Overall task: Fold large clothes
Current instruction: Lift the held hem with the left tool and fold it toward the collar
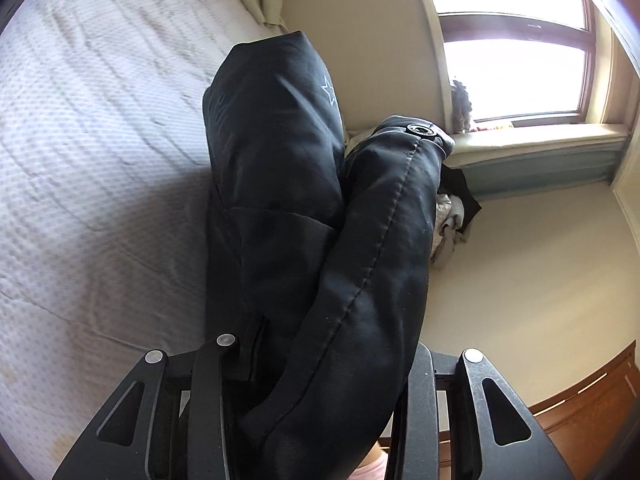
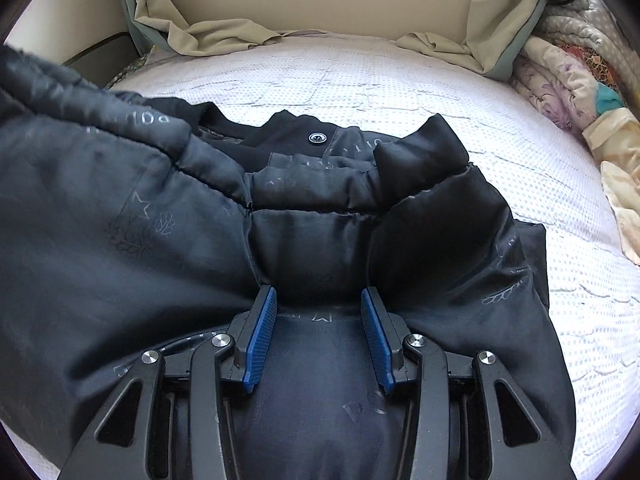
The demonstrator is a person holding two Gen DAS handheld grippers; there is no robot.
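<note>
A black padded jacket with a faint printed lining point(image 2: 304, 240) lies partly spread on the white dotted bed cover point(image 2: 520, 168), its collar and snap button point(image 2: 317, 137) ahead of the right gripper point(image 2: 320, 304) and one side raised and doubled over to the left of those jaws. Judged from this, the fold is under way but far from finished: one flap is being carried across, the body is bunched rather than flat, and the sleeves and the final halving seem yet to come.

The left gripper point(image 1: 320, 360) has a thick roll of the same jacket running straight out between its arms, lifted clear of the bed cover with a snap at its far tip point(image 1: 420, 130); the jaws stand partly closed and appear clamped on this roll, though the pads themselves are buried in cloth.

The right gripper's blue ribbed pads point(image 2: 262, 332) stand moderately apart, with a puffed panel of lining bulging between them; whether they press on it or merely straddle it cannot be told.
</note>
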